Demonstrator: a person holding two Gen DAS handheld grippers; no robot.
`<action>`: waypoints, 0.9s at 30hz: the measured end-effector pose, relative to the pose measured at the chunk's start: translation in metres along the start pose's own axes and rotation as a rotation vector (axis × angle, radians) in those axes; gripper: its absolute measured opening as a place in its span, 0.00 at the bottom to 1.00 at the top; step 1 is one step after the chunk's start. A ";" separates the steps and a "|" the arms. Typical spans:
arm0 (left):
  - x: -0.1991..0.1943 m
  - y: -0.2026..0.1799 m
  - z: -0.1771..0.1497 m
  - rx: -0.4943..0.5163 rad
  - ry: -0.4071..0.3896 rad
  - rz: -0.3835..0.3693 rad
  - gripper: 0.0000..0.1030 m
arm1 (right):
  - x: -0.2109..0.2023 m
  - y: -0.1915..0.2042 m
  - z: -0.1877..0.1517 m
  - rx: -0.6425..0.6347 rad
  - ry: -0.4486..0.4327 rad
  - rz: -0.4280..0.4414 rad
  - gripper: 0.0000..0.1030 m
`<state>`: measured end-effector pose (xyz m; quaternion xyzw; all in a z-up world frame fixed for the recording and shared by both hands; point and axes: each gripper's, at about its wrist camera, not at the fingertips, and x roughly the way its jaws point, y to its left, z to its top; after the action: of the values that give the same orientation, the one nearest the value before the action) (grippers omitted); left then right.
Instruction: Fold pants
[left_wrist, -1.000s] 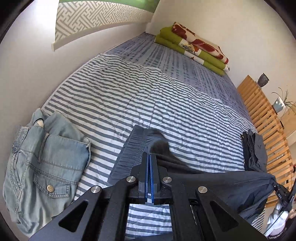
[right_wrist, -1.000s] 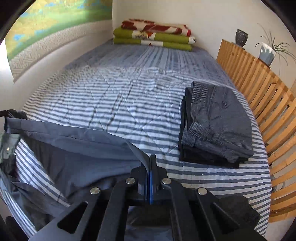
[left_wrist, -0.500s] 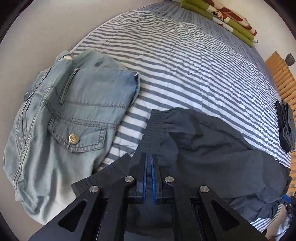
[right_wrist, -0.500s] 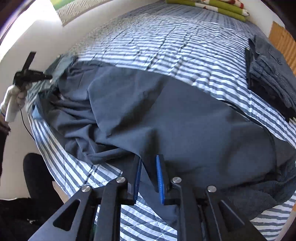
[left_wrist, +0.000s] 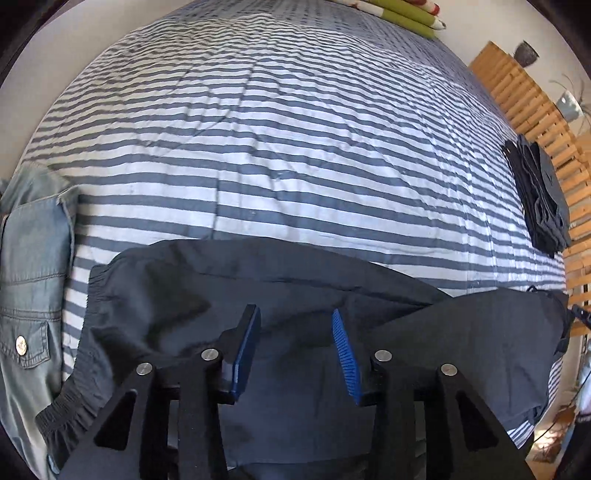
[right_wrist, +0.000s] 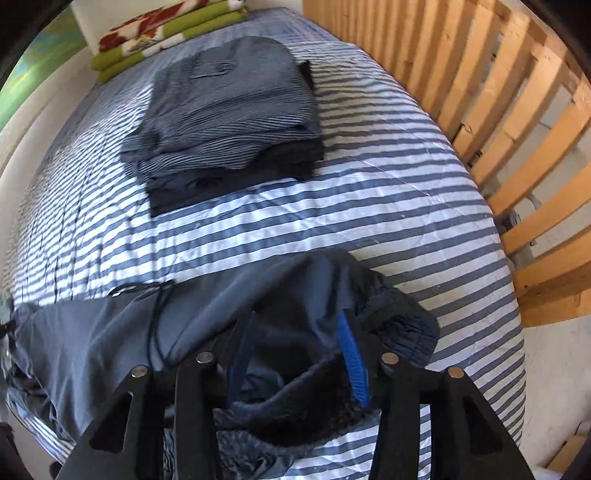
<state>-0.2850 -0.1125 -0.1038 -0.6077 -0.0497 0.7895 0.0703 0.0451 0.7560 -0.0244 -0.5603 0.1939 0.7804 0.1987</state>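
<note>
The left hand-held gripper (left_wrist: 295, 350) hangs over the dark grey pants (left_wrist: 258, 295), with its blue pads (left_wrist: 245, 354) spread apart. The cloth lies below the gap and the pads do not press on it. One second ago these jaws were pressed together on the fabric and lifted it; they have just been opening, and the pants now lie dropped along the near edge of the bed (left_wrist: 277, 147). The elastic waistband is at the near left, just beside the light blue denim garment (left_wrist: 33, 266), which shows a metal button; any writing on it is too small to read.

The right hand-held gripper (right_wrist: 295, 354) is also spread, over the bunched right end of the pants (right_wrist: 258, 306), where a thin dark cord lies on the cloth. Its jaws have just been opening too, from a closed pinch, and no fabric is pressed between the pads now. I see no brand or label anywhere on the pants.

Farther on the striped cover, a stack of folded dark clothes (right_wrist: 229, 107) rests near the wooden slatted frame (right_wrist: 498, 110) at the right. At the far end lie folded green blankets (right_wrist: 159, 40) with a red and white pattern.
</note>
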 end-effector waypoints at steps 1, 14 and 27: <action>0.002 -0.006 0.000 0.018 0.003 0.008 0.51 | 0.004 -0.008 0.003 0.014 0.012 0.005 0.42; 0.013 -0.033 0.013 0.067 0.022 -0.031 0.64 | 0.018 -0.040 0.001 0.027 0.044 -0.112 0.55; 0.065 -0.108 0.000 0.472 0.013 0.169 0.41 | 0.010 -0.052 0.009 0.164 0.063 0.031 0.57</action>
<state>-0.2958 0.0049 -0.1482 -0.5814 0.1875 0.7784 0.1445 0.0622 0.8054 -0.0349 -0.5632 0.2719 0.7470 0.2258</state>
